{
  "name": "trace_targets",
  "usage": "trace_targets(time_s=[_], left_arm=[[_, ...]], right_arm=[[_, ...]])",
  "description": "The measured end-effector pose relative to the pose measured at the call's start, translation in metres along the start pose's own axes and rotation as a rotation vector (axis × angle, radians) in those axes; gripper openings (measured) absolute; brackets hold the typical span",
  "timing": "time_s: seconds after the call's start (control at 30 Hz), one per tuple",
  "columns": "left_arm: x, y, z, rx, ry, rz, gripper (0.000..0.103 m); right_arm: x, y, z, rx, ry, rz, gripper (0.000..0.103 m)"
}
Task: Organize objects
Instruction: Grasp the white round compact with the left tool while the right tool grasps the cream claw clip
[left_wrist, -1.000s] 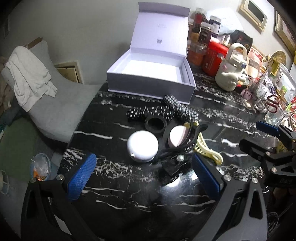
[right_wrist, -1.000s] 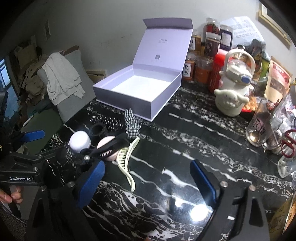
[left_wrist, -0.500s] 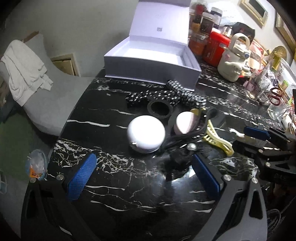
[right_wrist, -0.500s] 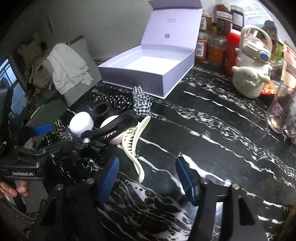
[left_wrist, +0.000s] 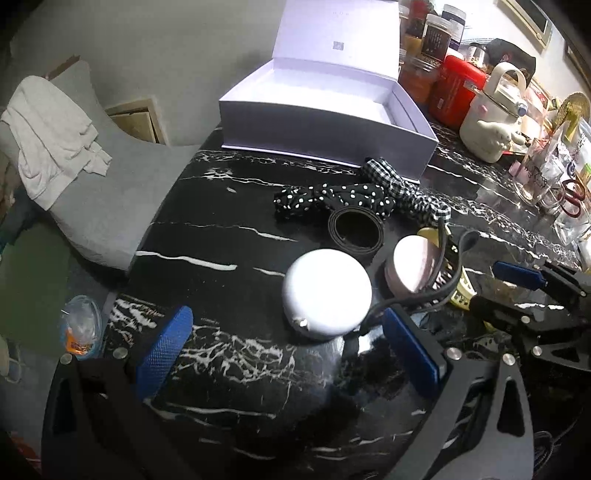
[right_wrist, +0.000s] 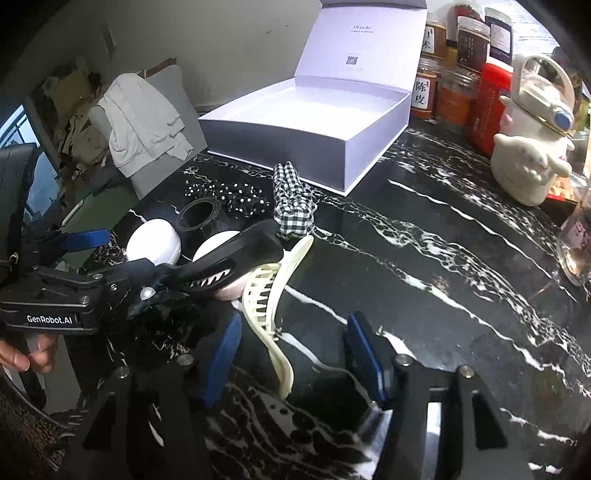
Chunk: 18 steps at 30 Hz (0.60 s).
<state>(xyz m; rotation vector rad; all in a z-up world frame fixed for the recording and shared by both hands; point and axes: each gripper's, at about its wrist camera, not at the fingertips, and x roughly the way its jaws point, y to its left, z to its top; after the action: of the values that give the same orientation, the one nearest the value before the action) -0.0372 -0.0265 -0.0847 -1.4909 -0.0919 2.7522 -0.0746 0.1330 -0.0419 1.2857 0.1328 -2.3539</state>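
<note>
Box lid (left_wrist: 338, 35) cut off; cream clip (left_wrist: 460, 291) mostly hidden.

The counter (right_wrist: 424, 236) is black stone veined with white. On it stands a pale lilac cardboard box (right_wrist: 280, 147) with a white inside. Near the box lie a black fabric bow with white polka dots (left_wrist: 332, 197) and a black-and-white gingham fabric bow (right_wrist: 293, 197). A round white case (left_wrist: 327, 295) sits beside a round pale pink case (left_wrist: 412, 266). The plastic hair clip (right_wrist: 275, 295) is cream; the other plastic hair clip (right_wrist: 236, 258) is black. Both claws' pads (right_wrist: 221, 354) are blue. At the counter's far edge stand a red canister (right_wrist: 493, 99) and a cream kettle (right_wrist: 532, 155).
</note>
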Motion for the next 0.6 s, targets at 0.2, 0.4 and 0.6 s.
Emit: trace_targets(time_s=[0.2,0.4,0.6], left_arm=[[0.009,0.007,0.005,-0.048,0.011,-0.041,0.103],[0.015,0.006,0.009,-0.035,0.004,-0.048,0.095],[0.019,-0.004,0.006,0.001,-0.008,-0.079,0.065]], right_arm=[[0.009,0.004,0.007,-0.024,-0.008,0.025,0.046],[0.016,0.0,0.007,-0.021,0.01,0.034,0.024],[0.005,-0.014,0.001,0.018,0.001,0.009,0.018]])
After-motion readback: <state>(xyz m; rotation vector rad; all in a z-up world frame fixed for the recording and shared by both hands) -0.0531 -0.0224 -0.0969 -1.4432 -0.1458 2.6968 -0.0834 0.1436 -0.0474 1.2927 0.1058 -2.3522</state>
